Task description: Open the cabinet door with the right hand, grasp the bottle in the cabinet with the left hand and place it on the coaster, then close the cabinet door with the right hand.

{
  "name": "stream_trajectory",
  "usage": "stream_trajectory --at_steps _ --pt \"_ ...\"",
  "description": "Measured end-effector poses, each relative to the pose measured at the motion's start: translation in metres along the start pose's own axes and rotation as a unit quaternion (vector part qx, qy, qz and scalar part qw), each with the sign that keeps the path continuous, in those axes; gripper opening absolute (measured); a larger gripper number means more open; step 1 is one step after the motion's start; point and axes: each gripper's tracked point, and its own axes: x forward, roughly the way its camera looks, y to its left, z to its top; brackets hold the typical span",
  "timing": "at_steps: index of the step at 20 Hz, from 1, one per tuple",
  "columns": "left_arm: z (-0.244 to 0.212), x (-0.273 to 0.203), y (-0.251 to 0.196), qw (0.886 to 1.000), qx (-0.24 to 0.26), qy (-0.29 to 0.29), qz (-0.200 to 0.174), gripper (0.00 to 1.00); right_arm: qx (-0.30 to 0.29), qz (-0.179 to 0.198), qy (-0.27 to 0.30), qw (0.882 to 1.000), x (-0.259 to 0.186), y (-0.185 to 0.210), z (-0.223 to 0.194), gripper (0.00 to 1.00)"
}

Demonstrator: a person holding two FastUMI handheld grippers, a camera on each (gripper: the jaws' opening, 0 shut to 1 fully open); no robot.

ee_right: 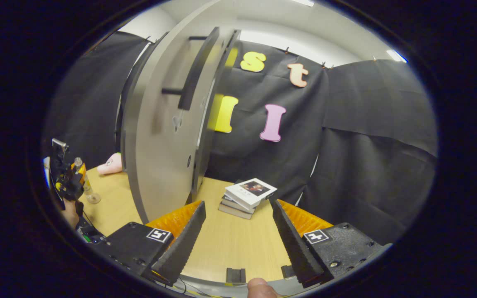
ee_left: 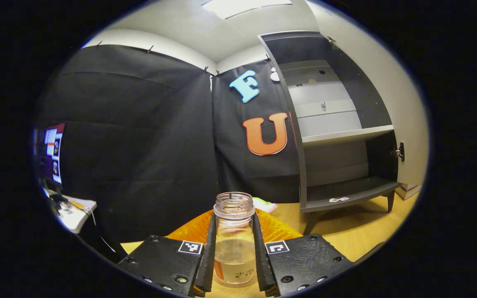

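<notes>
In the left gripper view, the left gripper (ee_left: 233, 248) is nearest. Its two fingers (ee_left: 210, 252) stand close on each side of the bottle (ee_left: 234, 244) and pinch it. The bottle is clear, has no cap, is upright, and holds a little liquid at the bottom. Its base is just above or on the counter (ee_left: 346, 236); I cannot tell which. Farther, to the right, the cabinet (ee_left: 338, 124) stands on the counter with its door (ee_left: 387, 91) swung wide open, and the shelves inside are bare. A small pale thing (ee_left: 263, 203) lies behind the bottle.

In the right gripper view, the right gripper (ee_right: 238, 231) is spread wide with only the counter between its fingers. A stack of books (ee_right: 246, 196) lies just beyond it. To the left, the door (ee_right: 168, 136) with its dark handle (ee_right: 197, 70) stands near. Far left, the left gripper (ee_right: 69, 182) with the bottle (ee_right: 85, 182) is over the counter, and a pink thing (ee_right: 112, 164) lies behind it.
</notes>
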Motion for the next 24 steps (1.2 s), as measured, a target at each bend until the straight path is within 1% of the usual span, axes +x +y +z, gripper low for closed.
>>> stream_trajectory --at_steps 2,5,6,8,9,10,12,14,15,18,19,21,22,23,24 --pt "-0.01 0.001 0.0 1.0 -0.01 -0.002 0.005 0.4 -0.012 0.012 0.02 1.0 0.007 0.009 -0.008 1.0" --pt "-0.027 0.009 0.004 1.0 -0.018 0.016 0.016 0.4 -0.028 0.019 0.03 0.999 0.01 0.02 -0.01 1.0" --pt "-0.022 0.012 0.005 1.0 -0.018 0.005 0.016 0.4 -0.029 0.023 0.034 0.999 0.01 0.025 -0.012 1.0" --pt "-0.025 0.018 0.0 1.0 -0.013 0.012 0.009 0.4 -0.032 0.028 0.044 0.998 0.011 0.03 -0.014 1.0" --pt "-0.028 0.02 -0.002 0.999 -0.021 0.024 0.004 0.31 -0.032 0.028 0.043 0.998 0.013 0.032 -0.014 1.0" --pt "-0.027 0.019 -0.003 0.999 -0.03 0.027 0.005 0.4 -0.031 0.029 0.043 0.998 0.013 0.034 -0.013 1.0" --pt "-0.028 0.019 -0.002 0.999 -0.029 0.033 0.003 0.41 -0.029 0.034 0.046 0.998 0.014 0.041 -0.015 1.0" --pt "-0.028 0.02 -0.004 0.999 -0.024 0.037 0.002 0.45 -0.03 0.037 0.047 0.998 0.012 0.045 -0.014 1.0" --pt "-0.03 0.021 -0.004 0.999 -0.022 0.04 0.003 0.45 -0.031 0.038 0.046 0.998 0.01 0.046 -0.013 1.0" --pt "-0.029 0.023 -0.013 0.999 -0.03 0.043 -0.011 0.49 -0.037 0.039 0.052 0.997 0.009 0.049 -0.014 1.0" --pt "-0.029 0.022 -0.013 0.998 -0.03 0.044 -0.013 0.48 -0.036 0.039 0.054 0.997 0.009 0.049 -0.015 1.0" --pt "-0.03 0.025 -0.012 0.999 -0.025 0.043 -0.009 0.78 -0.031 0.041 0.057 0.997 0.009 0.05 -0.015 1.0" --pt "-0.032 0.025 -0.012 0.999 -0.025 0.044 -0.01 0.95 -0.03 0.04 0.059 0.997 0.009 0.049 -0.017 1.0" --pt "-0.033 0.025 -0.013 0.999 -0.026 0.045 -0.011 0.97 -0.03 0.039 0.06 0.997 0.009 0.05 -0.017 1.0" --pt "-0.033 0.023 -0.014 0.999 -0.027 0.046 -0.012 0.97 -0.032 0.04 0.06 0.997 0.008 0.051 -0.017 1.0"
